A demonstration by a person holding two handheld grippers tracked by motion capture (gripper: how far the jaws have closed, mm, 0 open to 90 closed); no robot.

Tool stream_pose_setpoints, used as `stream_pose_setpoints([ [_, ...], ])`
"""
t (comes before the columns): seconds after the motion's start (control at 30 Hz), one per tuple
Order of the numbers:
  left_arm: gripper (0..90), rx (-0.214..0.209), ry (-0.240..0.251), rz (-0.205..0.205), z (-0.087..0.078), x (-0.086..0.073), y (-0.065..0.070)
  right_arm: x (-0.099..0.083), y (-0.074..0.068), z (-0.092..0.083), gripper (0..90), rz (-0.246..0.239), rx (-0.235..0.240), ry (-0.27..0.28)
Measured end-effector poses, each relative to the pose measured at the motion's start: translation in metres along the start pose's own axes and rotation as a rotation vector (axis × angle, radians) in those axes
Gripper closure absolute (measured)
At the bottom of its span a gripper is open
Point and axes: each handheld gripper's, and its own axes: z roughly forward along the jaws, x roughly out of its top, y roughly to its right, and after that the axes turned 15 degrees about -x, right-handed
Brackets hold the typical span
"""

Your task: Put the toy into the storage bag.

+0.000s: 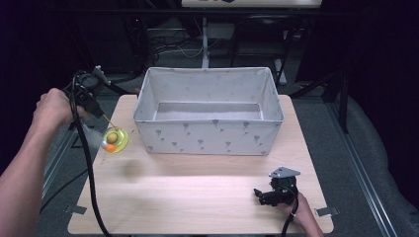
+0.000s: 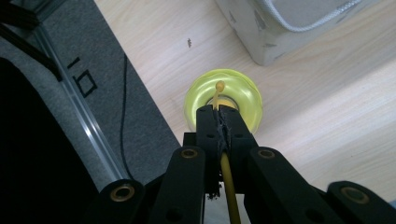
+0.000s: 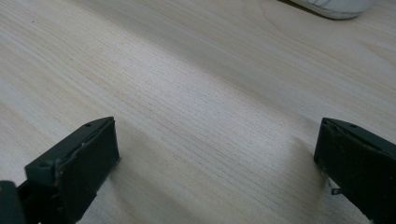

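Note:
A translucent yellow-green disc toy (image 1: pixel 114 139) with an orange and a yellow ball inside hangs just above the table's left edge. It is on a thin yellow stick (image 2: pixel 229 186). My left gripper (image 1: pixel 99 112) is shut on that stick, and in the left gripper view its closed tips (image 2: pixel 220 114) sit right over the disc toy (image 2: pixel 245 93). My right gripper (image 1: pixel 262 196) rests low on the wooden table (image 1: pixel 197 197) at the front right. Its jaws stand wide open (image 3: pixel 217 154) with only bare wood between them.
A large grey fabric box (image 1: pixel 207 136) with small printed marks stands open at the back middle of the table, its corner (image 2: pixel 271 42) close to the toy. Dark floor and a metal rail (image 2: pixel 79 121) lie left of the table edge.

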Motion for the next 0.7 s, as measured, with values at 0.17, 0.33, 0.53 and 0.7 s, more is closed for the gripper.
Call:
stream_pose_setpoints([
  [0.17,88.0,0.006,0.006,-0.002,-0.006,0.003,-0.001,0.0,0.0,0.0,0.0,0.001,-0.001,0.0],
  [0.33,88.0,0.024,0.0,0.011,-0.013,0.011,0.0,0.0,-0.001,0.0,0.0,0.007,-0.003,0.003],
  [0.53,88.0,0.036,0.012,0.003,-0.018,0.018,-0.002,0.0,-0.001,0.0,0.0,0.01,-0.001,0.006],
  [0.7,88.1,0.056,0.006,0.002,-0.023,0.024,-0.005,0.0,-0.001,0.0,0.0,0.009,0.0,0.007],
])
